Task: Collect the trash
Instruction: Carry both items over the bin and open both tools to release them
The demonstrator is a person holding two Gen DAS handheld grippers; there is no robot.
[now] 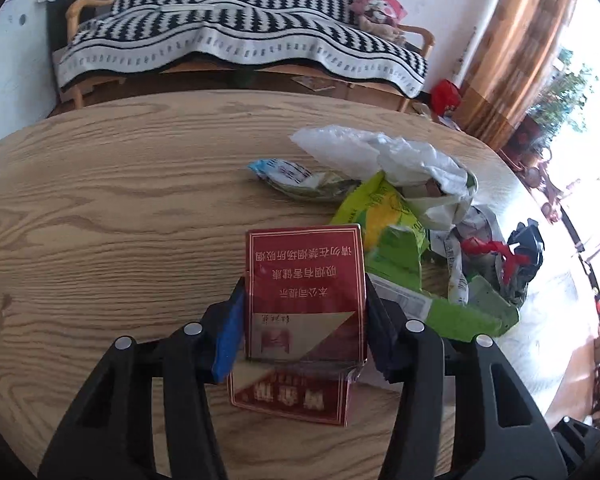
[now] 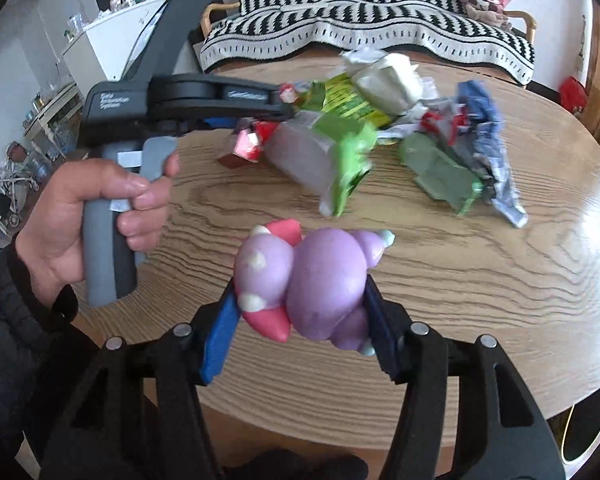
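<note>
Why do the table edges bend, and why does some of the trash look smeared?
Both views are fisheye, so the table bows. Left wrist: window side at right is blown out white; the red pack in the left gripper is sharp. Right wrist: green wrapper and blue wrapper are motion-blurred; the purple toy in the right gripper is sharp.

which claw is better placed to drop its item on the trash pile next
Left, probably. The left claw is shut on the red cigarette pack, right beside the wrapper pile. The right claw holds a purple toy farther back from it.
</note>
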